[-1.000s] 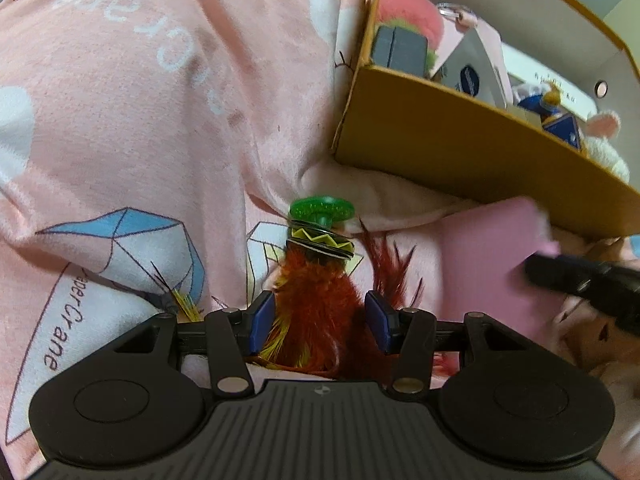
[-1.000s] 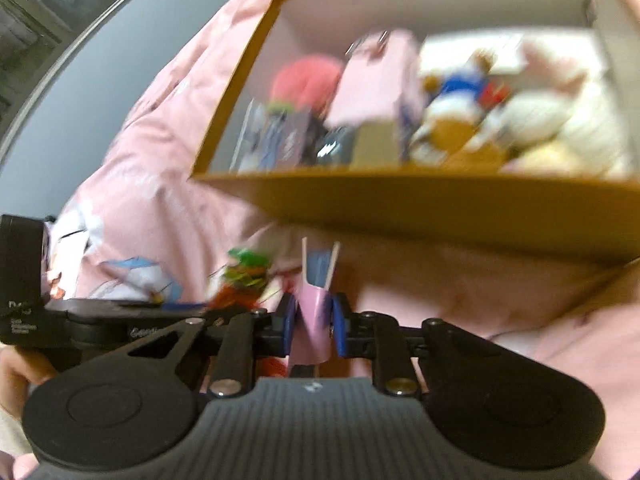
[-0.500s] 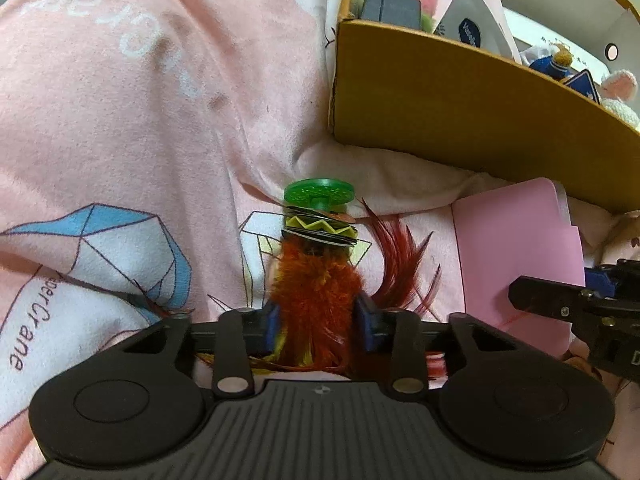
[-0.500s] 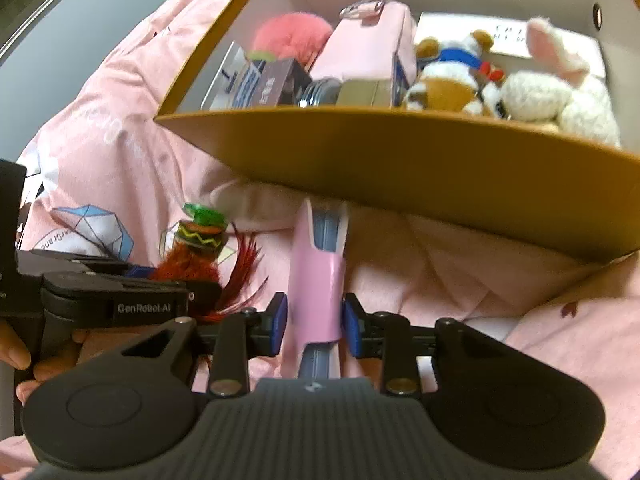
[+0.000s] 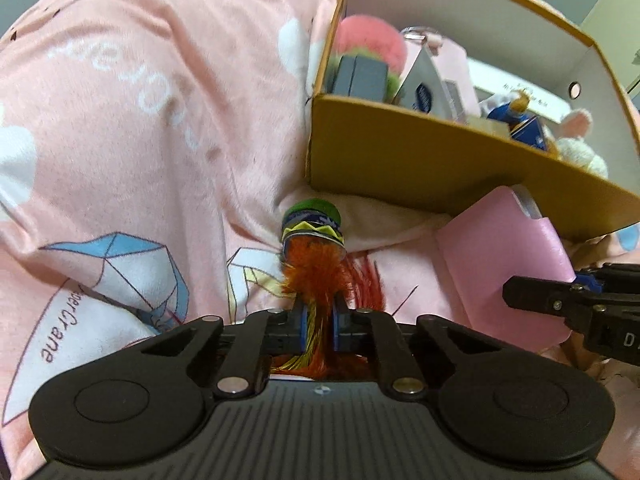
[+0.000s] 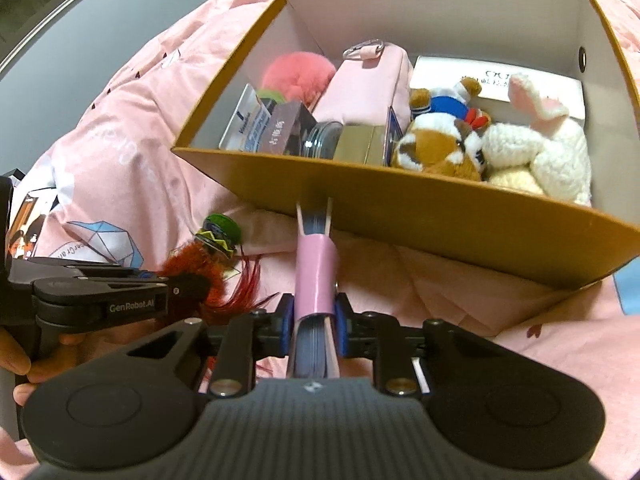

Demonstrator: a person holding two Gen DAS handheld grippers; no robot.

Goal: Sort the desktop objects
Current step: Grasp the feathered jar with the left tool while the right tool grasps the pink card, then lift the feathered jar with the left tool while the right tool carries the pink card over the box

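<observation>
Here the left gripper (image 5: 319, 328) has just closed its jaws, nearly together, pinching the orange feathers of the feather shuttlecock (image 5: 314, 248). The shuttlecock's long axis runs straight away from the gripper, green weighted base pointing toward the cardboard box (image 5: 420, 160), above the pink blanket (image 5: 140, 140). The right gripper (image 6: 313, 326) clamps the pink notebook (image 6: 316, 272) on edge by its spine; its jaws have just narrowed. The notebook's length points at the box's near wall.

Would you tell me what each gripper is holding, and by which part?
Left gripper: feather shuttlecock, by its orange feathers. Right gripper: pink notebook, across its covers.
</observation>
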